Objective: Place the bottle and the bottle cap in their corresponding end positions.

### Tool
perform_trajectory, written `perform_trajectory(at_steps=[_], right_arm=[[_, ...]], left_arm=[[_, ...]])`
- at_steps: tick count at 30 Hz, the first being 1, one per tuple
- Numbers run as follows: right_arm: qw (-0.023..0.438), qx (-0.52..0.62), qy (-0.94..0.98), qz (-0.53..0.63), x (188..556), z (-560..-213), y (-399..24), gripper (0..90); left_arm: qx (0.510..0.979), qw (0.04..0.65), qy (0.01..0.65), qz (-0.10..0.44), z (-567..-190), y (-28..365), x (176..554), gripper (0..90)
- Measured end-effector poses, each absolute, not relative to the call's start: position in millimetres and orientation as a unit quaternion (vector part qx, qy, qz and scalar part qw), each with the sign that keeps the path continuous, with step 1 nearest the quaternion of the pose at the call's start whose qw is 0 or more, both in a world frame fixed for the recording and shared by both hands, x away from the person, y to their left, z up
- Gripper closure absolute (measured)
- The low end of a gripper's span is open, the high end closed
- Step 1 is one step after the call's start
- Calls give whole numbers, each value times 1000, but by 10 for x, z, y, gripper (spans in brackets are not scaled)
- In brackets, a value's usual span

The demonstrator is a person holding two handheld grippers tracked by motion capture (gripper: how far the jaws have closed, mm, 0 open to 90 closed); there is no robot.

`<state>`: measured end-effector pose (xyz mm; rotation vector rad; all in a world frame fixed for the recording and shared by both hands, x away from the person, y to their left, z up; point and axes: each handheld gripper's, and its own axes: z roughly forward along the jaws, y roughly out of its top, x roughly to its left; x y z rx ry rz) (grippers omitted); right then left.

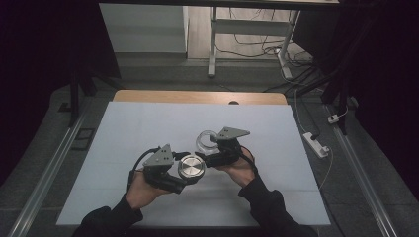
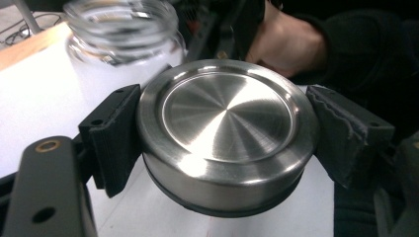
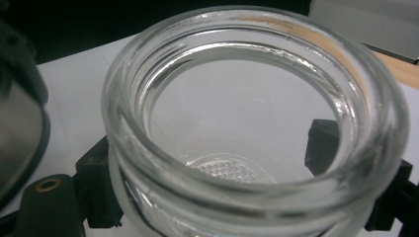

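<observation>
A steel lid (image 2: 225, 131) sits clamped by its rim between the fingers (image 2: 116, 136) of the left gripper (image 1: 184, 170), above the white desk (image 1: 148, 123). Just beside it, an open glass jar (image 3: 252, 128) is held between the fingers (image 3: 323, 145) of the right gripper (image 1: 210, 148), its mouth uncovered.

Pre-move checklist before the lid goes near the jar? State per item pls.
1. Round brushed-steel lid clamped between both left gripper pads: ok.
2. Clear glass jar held by right gripper, a pad on each side: ok.
3. Jar mouth open, nothing inside: ok.
4. Lid apart from jar: ok.
5. Lid centred over jar mouth: not ok, it sits beside it.
6. Jar thread condition: cannot tell.
</observation>
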<state>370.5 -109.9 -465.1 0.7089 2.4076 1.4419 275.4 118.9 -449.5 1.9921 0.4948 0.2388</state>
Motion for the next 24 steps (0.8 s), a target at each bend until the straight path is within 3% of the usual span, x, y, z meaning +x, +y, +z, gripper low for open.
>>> perform_trajectory(at_steps=[24], right_arm=[[134, 264, 830, 473, 4129, -4883, -833, 148]], left_arm=[[865, 450, 205, 87, -5172, 969, 2901, 196]])
